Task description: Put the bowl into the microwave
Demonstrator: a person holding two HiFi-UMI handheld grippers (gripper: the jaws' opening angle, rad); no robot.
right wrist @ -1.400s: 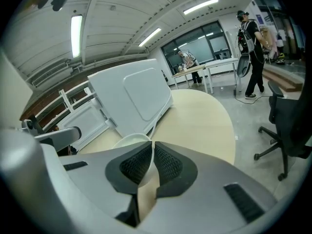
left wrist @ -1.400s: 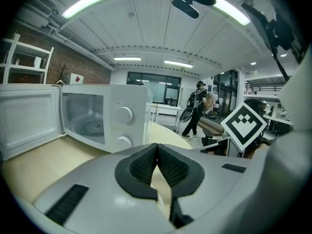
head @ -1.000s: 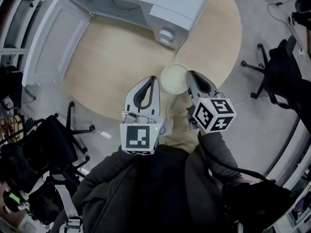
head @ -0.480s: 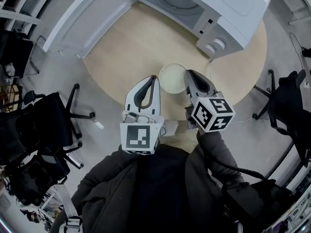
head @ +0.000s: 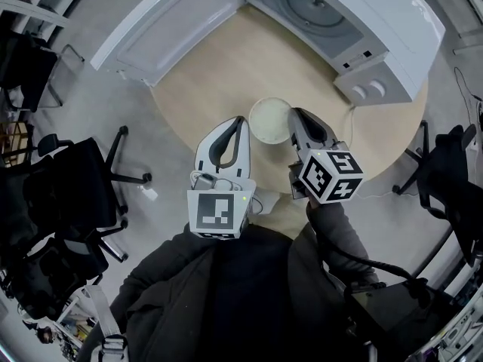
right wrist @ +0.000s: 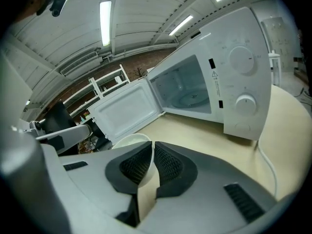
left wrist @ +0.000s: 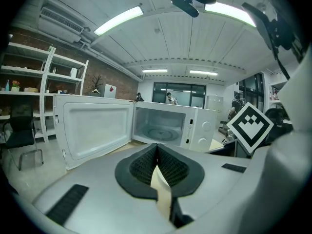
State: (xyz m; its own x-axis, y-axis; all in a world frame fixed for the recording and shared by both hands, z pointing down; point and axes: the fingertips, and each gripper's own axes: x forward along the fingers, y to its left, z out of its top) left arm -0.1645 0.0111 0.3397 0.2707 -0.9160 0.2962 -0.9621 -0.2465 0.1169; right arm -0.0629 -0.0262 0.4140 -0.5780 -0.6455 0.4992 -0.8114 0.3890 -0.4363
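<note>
1. Right gripper (head: 293, 121): jaws narrow, clamped on the rim of the bowl (head: 269, 121), at the near edge of the bench (head: 219, 74).
2. Left gripper (head: 240, 124): closed and empty, just beside the bowl.
3. Open microwave (head: 355, 21): its cavity lies ahead of the bowl, at the far edge.

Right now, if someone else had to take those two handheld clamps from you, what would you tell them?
The right gripper is shut on the rim of the bowl.
The left gripper is shut and empty, just beside the bowl.
The bowl is over the near part of the round table; the microwave stands at the far side, its door swung wide.
Done: door open, bowl gripped.
To do: carry the bowl inside, set it on the turntable, release.
</note>
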